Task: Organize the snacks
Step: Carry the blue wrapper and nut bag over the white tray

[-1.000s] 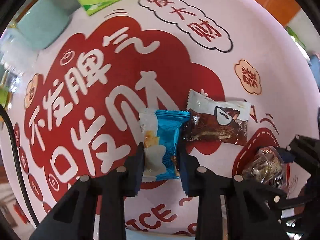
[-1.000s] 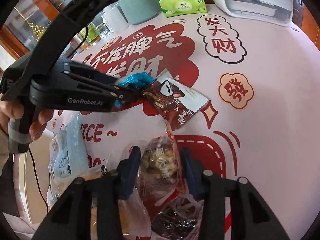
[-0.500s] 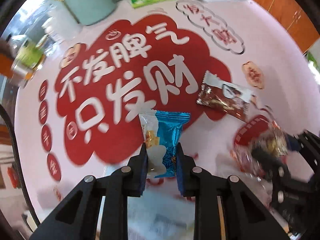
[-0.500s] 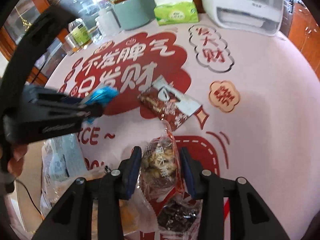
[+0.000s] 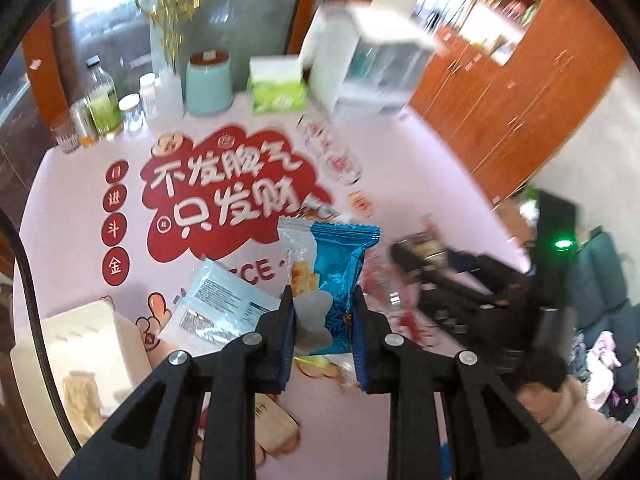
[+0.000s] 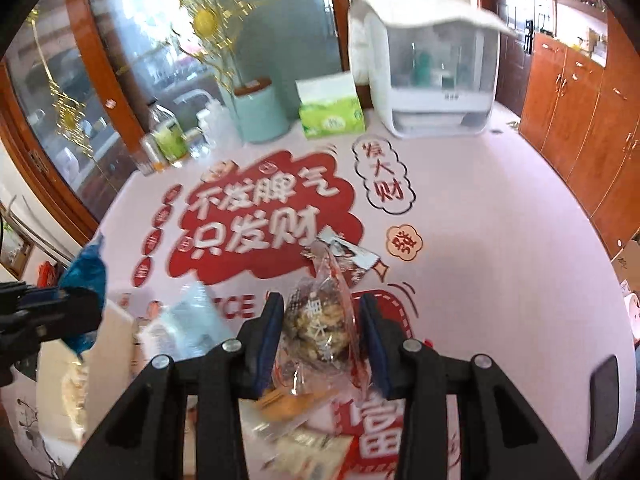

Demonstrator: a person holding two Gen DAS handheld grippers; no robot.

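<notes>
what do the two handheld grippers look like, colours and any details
Both the left gripper and the right gripper are matte black, with angular triangular cut-outs in their finger arms and silver round screw heads at the joints. The jaws carry blue pads on their inner faces. A black cable curves along the left view's edge. The right gripper's body shows a green indicator light.

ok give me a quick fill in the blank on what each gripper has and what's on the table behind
1. The left gripper is shut on a ____ snack packet.
2. The right gripper grips a clear bag of ____.
3. The tissue pack beside the mint canister is ____.

Missing words: blue; nuts; green
</notes>
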